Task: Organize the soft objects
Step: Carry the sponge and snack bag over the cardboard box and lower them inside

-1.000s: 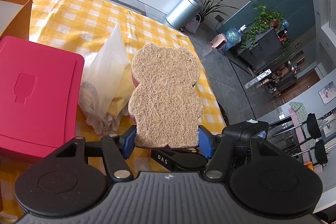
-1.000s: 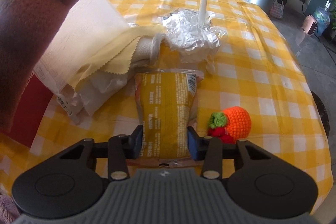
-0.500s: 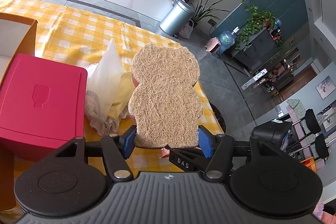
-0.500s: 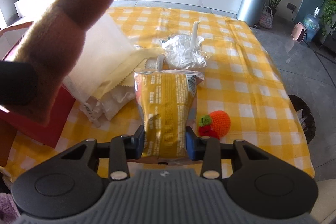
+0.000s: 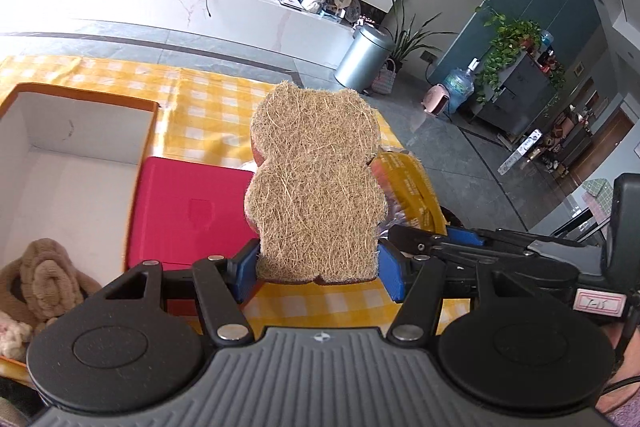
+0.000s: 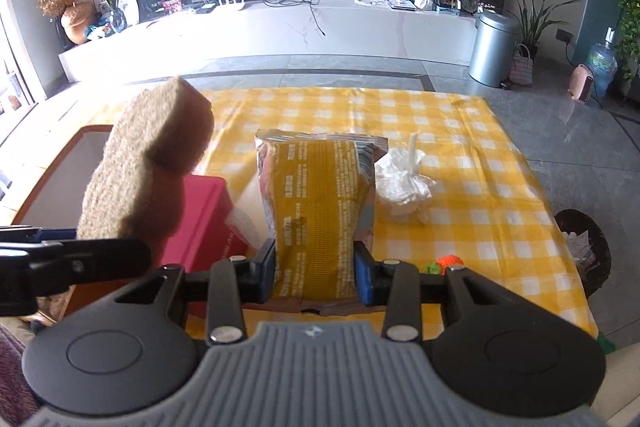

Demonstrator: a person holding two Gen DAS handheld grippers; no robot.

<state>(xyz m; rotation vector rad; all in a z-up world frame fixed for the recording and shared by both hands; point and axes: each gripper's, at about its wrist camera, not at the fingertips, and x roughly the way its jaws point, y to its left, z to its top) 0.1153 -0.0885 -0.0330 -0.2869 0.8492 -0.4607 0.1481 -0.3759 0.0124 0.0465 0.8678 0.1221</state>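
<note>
Currently, sponge (image 5: pixel 316 183): clamped upright in left gripper (image 5: pixel 316 267), long axis toward 12 o'clock, above the bench (image 5: pixel 208 95).
Box (image 5: pixel 80 155): open, at 10 o'clock from sponge; left gripper nearer, so likely drop point.
Snack packet (image 6: pixel 316 215): clamped in right gripper (image 6: pixel 315 271), raised, pointing 12 o'clock.
Red case (image 5: pixel 188 211): between box and grippers.

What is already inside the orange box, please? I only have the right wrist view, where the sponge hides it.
Observer: A beige fluffy rolled cloth lies in the orange box's near corner.
Operator: Thank you. What outline does the sponge have?
Observer: The sponge is bear-shaped with a coarse fibre face; the left gripper clamps its bottom edge.
Operator: Any mark on the red box?
Observer: The red box has a small shield shape embossed on its lid.
</note>
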